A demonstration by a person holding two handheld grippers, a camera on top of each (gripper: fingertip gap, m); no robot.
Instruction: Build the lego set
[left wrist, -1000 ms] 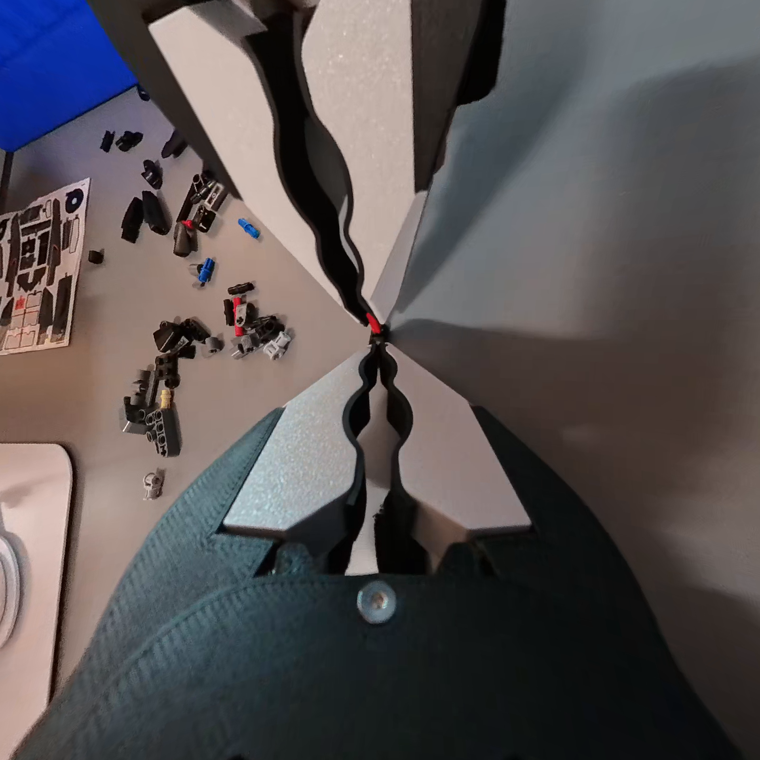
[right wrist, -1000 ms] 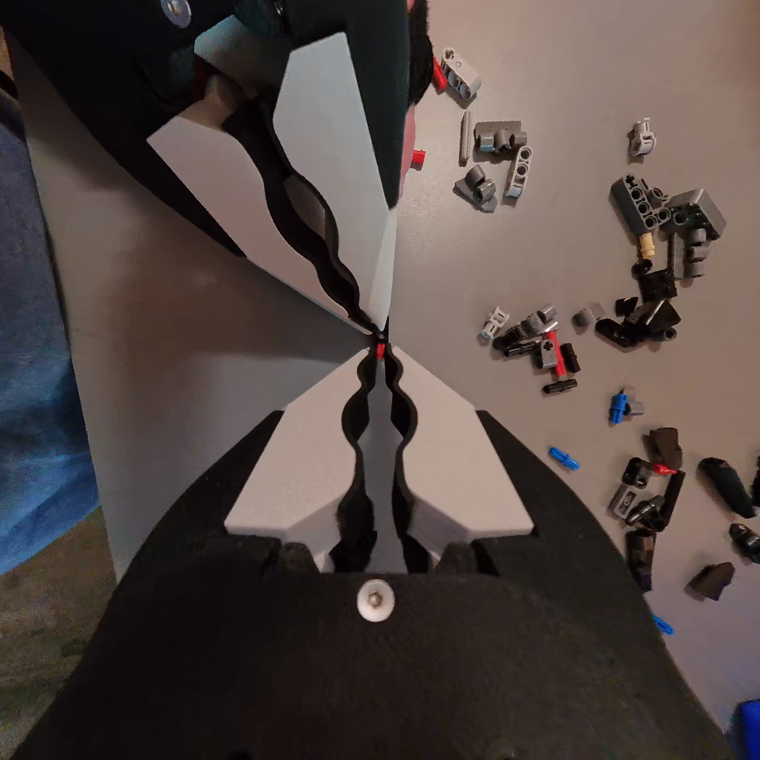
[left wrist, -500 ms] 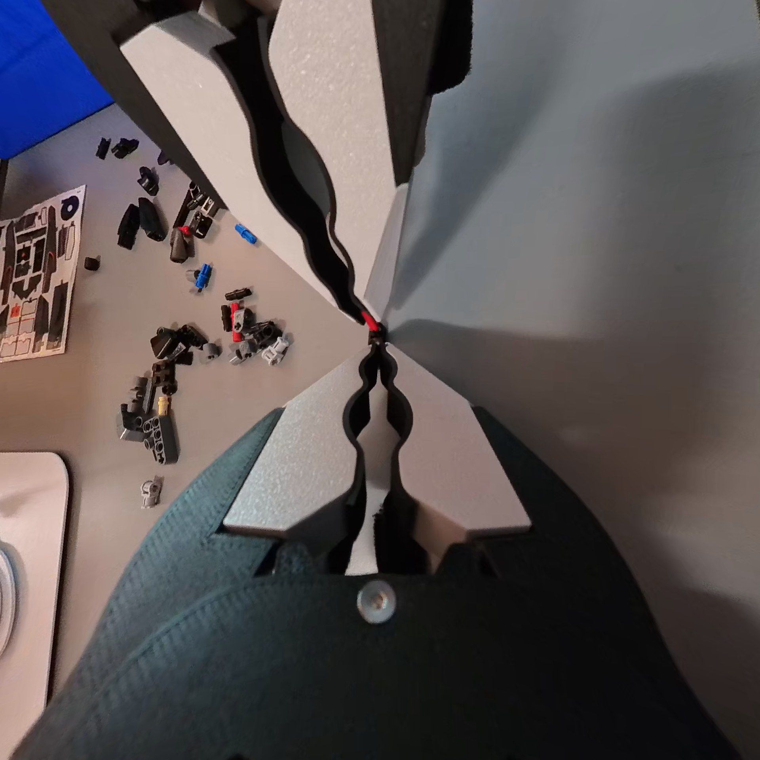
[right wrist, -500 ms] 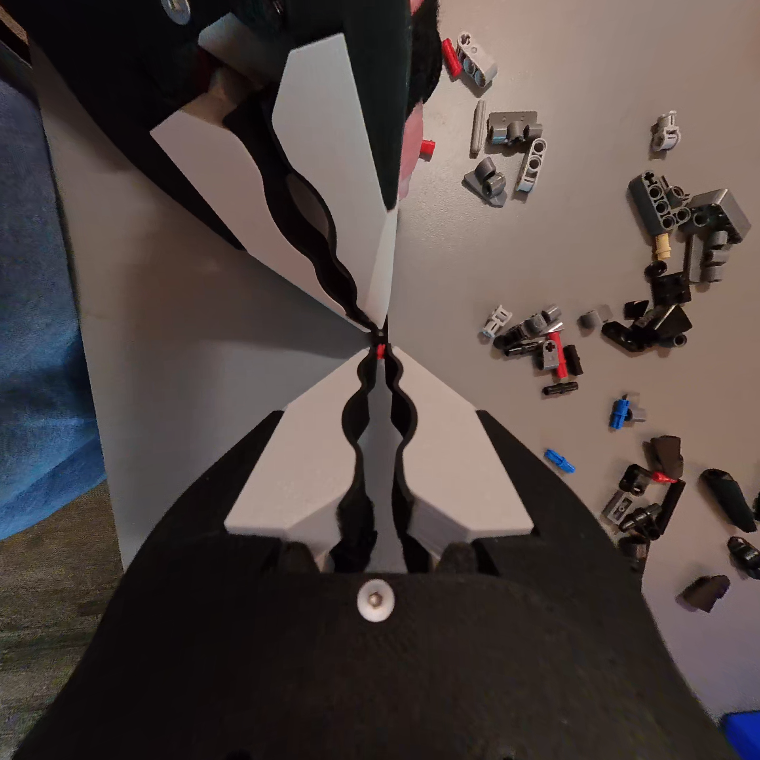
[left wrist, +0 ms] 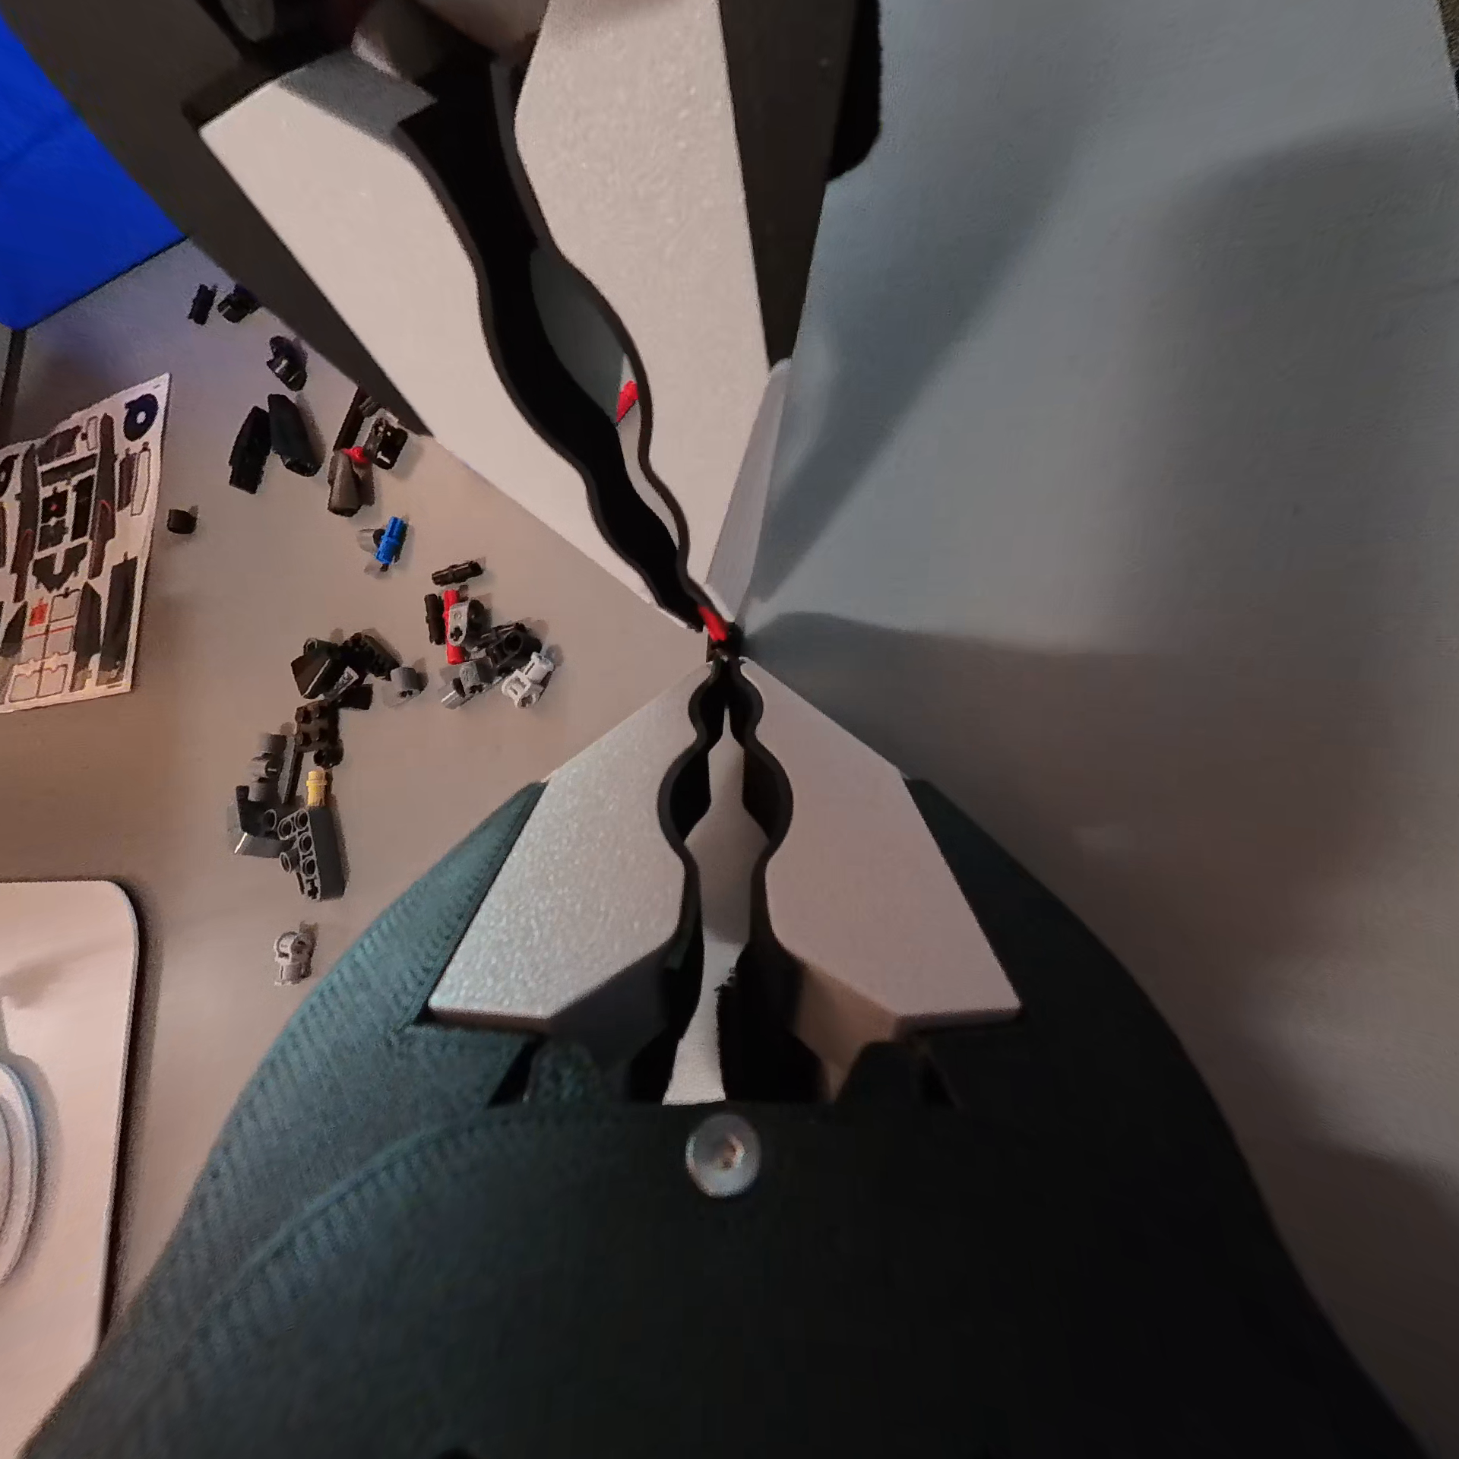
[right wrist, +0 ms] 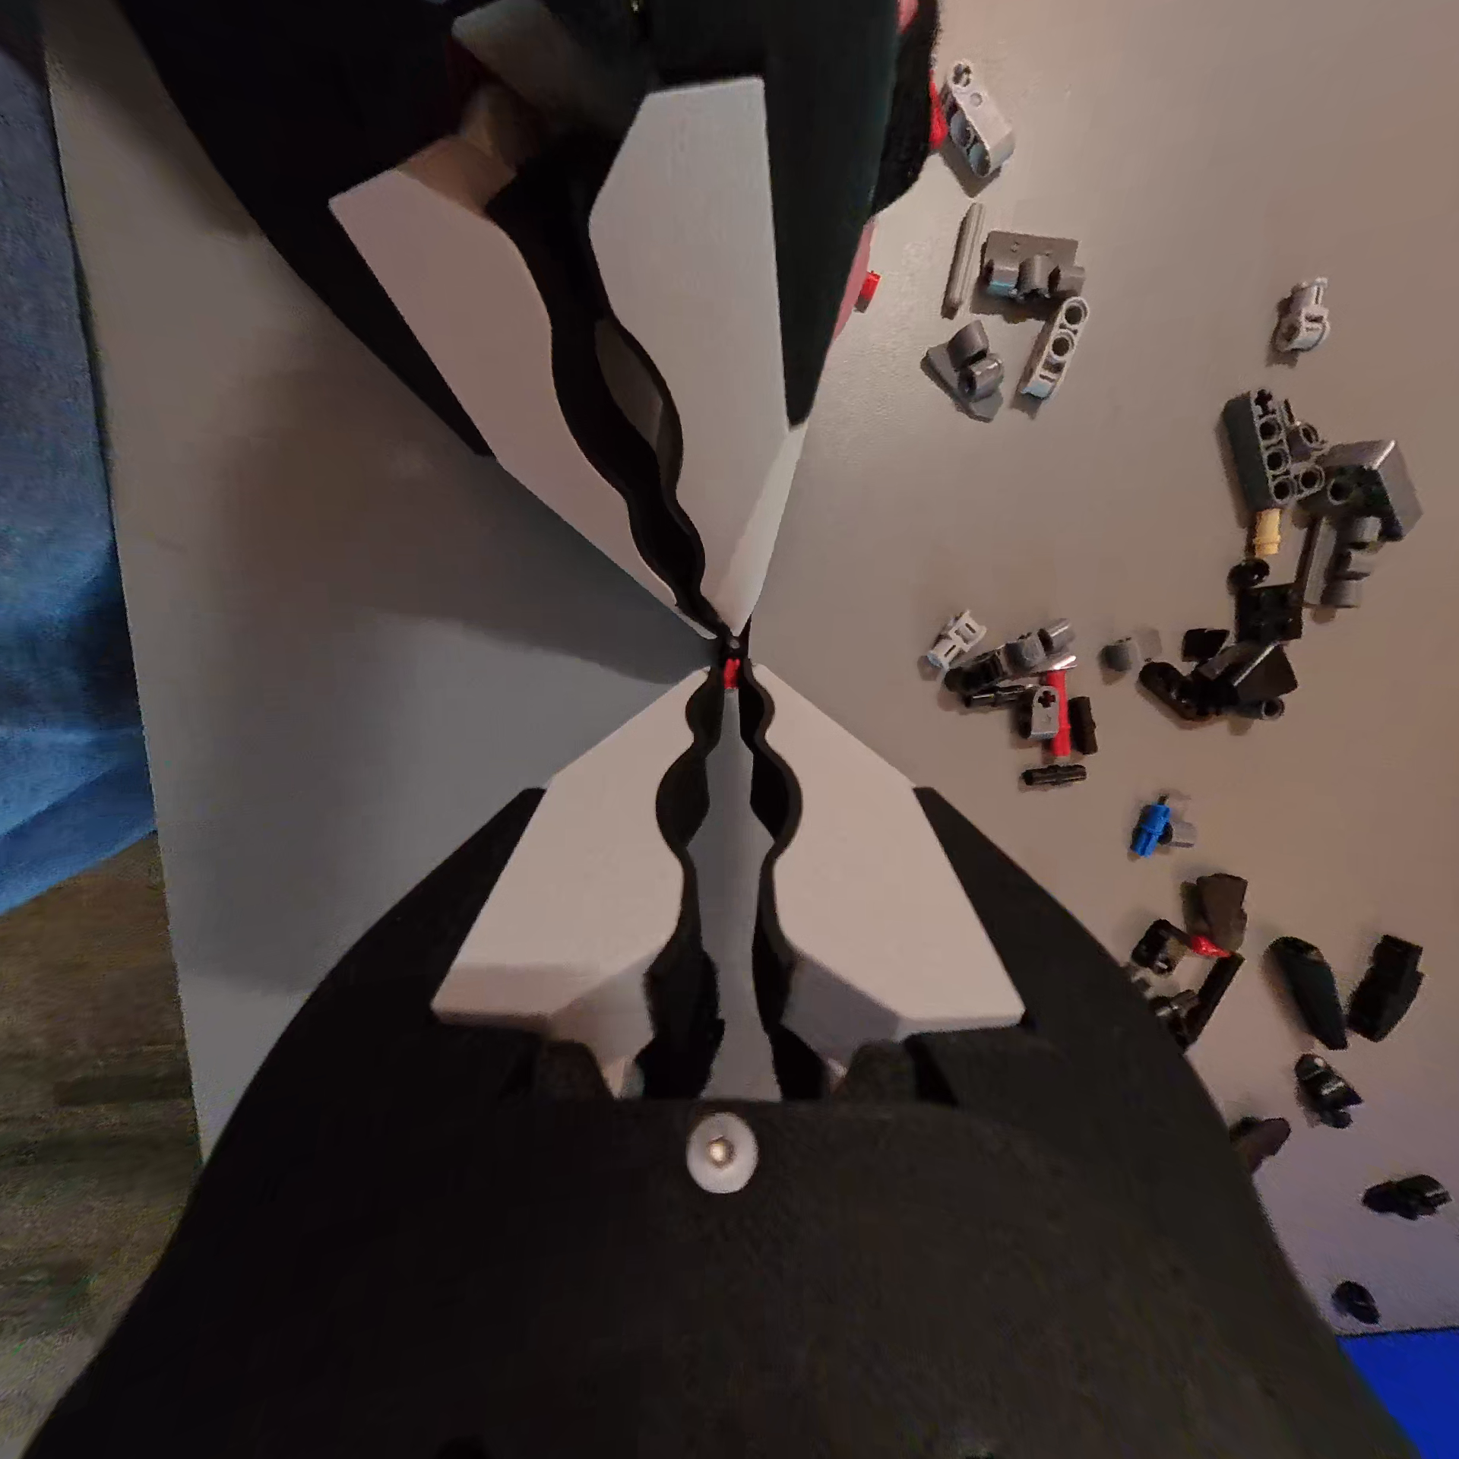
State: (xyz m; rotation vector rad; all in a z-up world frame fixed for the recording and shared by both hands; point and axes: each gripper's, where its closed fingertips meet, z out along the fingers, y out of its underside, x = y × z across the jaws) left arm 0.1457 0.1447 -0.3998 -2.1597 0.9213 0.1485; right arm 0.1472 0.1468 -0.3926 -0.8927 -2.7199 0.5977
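Right gripper point(right wrist: 730, 671) and left gripper point(left wrist: 722, 659) meet tip-to-tip, pinching a red pin point(right wrist: 730, 673).

Table top point(left wrist: 1184, 395) looks matt and smooth, the loose lego pieces point(left wrist: 474, 655) are hard plastic with a slight shine. Left gripper point(left wrist: 722, 659) has grainy matt fingers point(left wrist: 584, 868), a ribbed body, plus one shiny metal screw point(left wrist: 720, 1159).

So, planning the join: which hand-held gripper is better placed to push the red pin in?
Right, probably. The right hand-held gripper is shut on the red pin, pointed tip to tip at the left hand-held gripper, which clamps a small black piece.
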